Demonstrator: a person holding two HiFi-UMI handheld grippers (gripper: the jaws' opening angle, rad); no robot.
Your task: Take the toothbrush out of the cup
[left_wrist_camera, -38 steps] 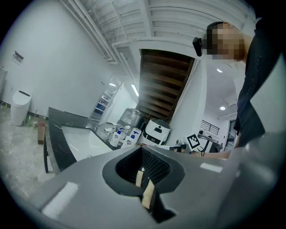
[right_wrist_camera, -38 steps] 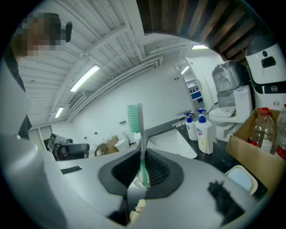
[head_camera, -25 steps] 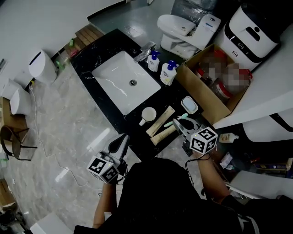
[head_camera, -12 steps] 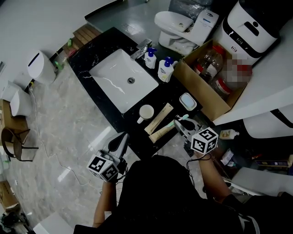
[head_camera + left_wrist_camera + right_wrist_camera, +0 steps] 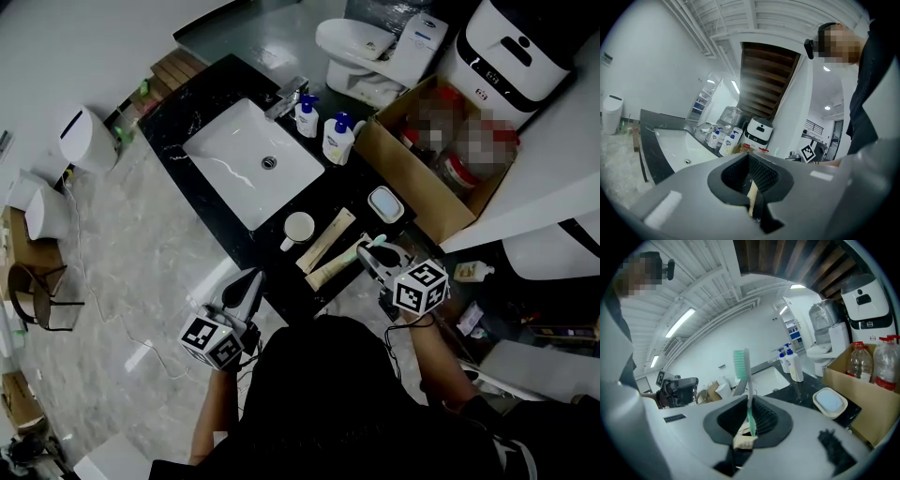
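A white cup [image 5: 300, 228] stands empty on the black counter [image 5: 352, 202], just right of the sink. The toothbrush [image 5: 377, 242], with a white and green handle and green bristles, is out of the cup. My right gripper [image 5: 368, 253] is shut on its handle, right of the cup and over the counter's near edge. In the right gripper view the toothbrush [image 5: 746, 390] stands upright from the right gripper [image 5: 750, 422], bristles at the top. My left gripper [image 5: 248, 286] hangs off the counter's front edge, below the cup. In its own view the left gripper [image 5: 752, 199] is shut on nothing.
Two long beige boxes [image 5: 328, 241] lie between the cup and my right gripper. A soap dish [image 5: 385, 204], two pump bottles [image 5: 337, 141] and an open cardboard box [image 5: 422, 192] with bottles sit at the counter's right. The white sink [image 5: 253, 161] is at left, a toilet [image 5: 361, 42] beyond.
Both grippers have stayed almost still, the right one shut on the toothbrush throughout. Only the head view has shifted slightly.
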